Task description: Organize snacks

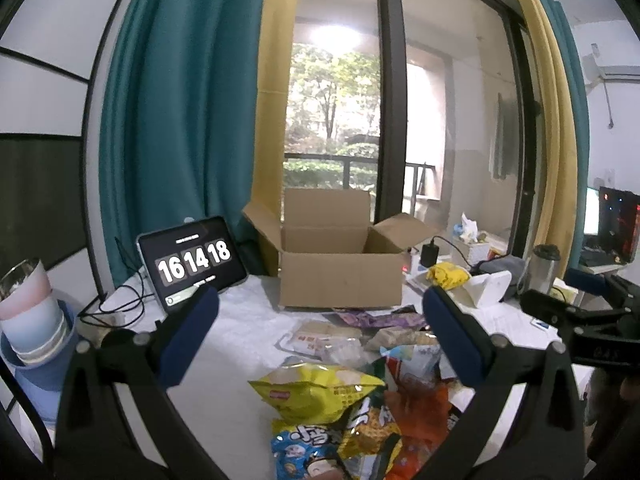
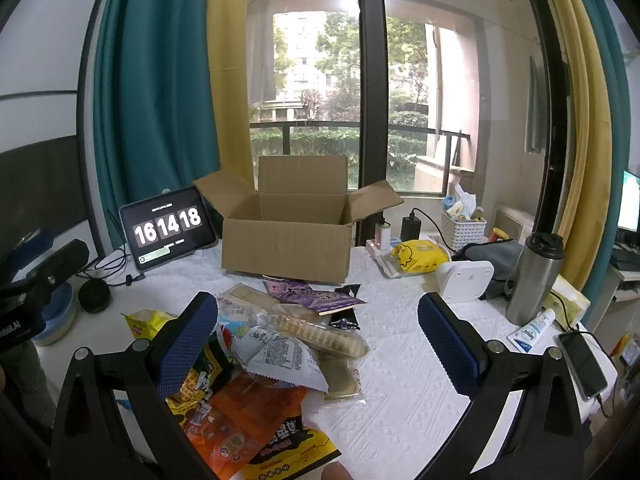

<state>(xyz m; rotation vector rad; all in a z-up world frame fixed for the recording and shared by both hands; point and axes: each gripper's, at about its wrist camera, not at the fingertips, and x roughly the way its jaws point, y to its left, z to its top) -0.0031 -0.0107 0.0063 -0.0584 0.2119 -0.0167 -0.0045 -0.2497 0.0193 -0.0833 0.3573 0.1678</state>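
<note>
Snack bags (image 2: 272, 364) piled on the table (image 2: 400, 380), in front of the empty box (image 2: 286, 246). Left gripper (image 1: 320, 336) and right gripper (image 2: 318, 334) both spread wide, holding nothing. Bags likely light, crinkly, slippery, crushable; pinch a sealed edge.

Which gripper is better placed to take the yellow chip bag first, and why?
Probably the left gripper: the yellow chip bag lies between its open jaws. In the right gripper view, that bag sits off to the left.
</note>
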